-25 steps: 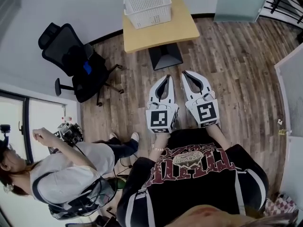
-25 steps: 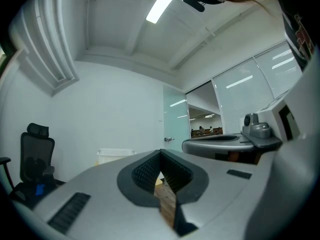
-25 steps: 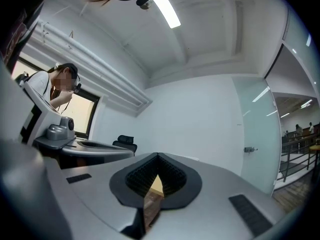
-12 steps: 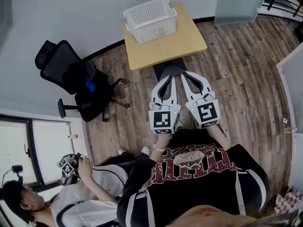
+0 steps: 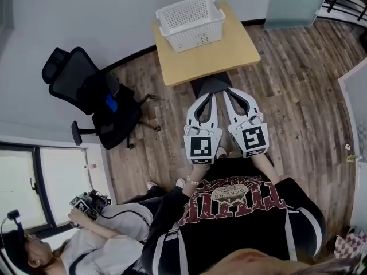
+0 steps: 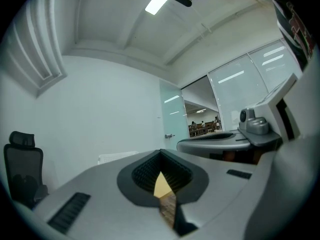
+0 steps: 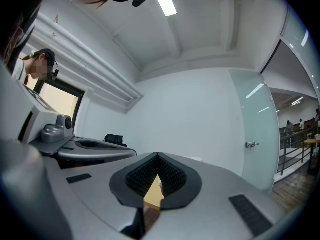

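The left gripper (image 5: 207, 95) and right gripper (image 5: 227, 90) lie side by side, each with its jaws closed tip to tip on nothing. Both point toward 12 o'clock at the near edge of the small square light-wood table (image 5: 221, 53). A white perforated plastic basket (image 5: 191, 14), seemingly empty, sits on the table's far part toward 11 o'clock, and a black office chair (image 5: 86, 93) stands at 9 o'clock.

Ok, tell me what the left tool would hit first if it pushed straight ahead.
Most likely the near edge of the wooden table: the left tool points straight at it, shut and empty. Height is unclear, so it could slip under the top instead.
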`<state>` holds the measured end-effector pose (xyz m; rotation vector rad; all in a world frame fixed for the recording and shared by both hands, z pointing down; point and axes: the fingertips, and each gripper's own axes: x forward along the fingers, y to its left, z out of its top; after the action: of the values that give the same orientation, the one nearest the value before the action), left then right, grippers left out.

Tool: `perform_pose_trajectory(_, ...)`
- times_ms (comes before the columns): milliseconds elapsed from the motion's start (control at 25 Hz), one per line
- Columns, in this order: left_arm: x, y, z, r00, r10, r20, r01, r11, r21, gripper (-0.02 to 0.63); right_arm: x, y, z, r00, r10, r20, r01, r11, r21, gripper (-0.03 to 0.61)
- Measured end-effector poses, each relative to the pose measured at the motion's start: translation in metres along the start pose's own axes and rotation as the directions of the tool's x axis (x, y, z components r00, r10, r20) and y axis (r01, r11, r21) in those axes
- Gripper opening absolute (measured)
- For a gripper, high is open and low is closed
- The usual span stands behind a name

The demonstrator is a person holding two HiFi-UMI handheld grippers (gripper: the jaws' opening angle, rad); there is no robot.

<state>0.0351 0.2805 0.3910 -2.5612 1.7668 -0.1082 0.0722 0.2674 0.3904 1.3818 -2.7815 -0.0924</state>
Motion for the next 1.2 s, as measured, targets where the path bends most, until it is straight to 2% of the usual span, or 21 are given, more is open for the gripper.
perform_pose_trajectory(200,-0.004,0.003,-0.001,1.000,-0.015,-0.004,0.015,0.999,-0.037,0.031,0.001,0.001,0.003,1.000,-0.016,0.001,0.016,1.000,0.015,0.016)
perform_pose_trajectory(560,0.006,0.024,0.001,0.999,0.042,0.000,-0.042,0.996,-0.077,0.031,0.019,0.002,0.005,1.000,0.018,-0.001,-0.018,1.000,-0.007,0.017)
perform_pose_trajectory(720,0.025,0.034,0.001,0.998,0.062,-0.012,-0.062,0.997,-0.054,0.031,0.041,-0.007,0.002,0.999,0.042,-0.008,-0.042,0.999,0.001,0.017)
perform_pose_trajectory(1200,0.097,0.061,0.003,0.992,0.123,-0.043,-0.125,0.991,-0.057,0.031,0.106,-0.051,0.004,0.992,0.125,-0.021,-0.125,0.992,0.006,0.017)
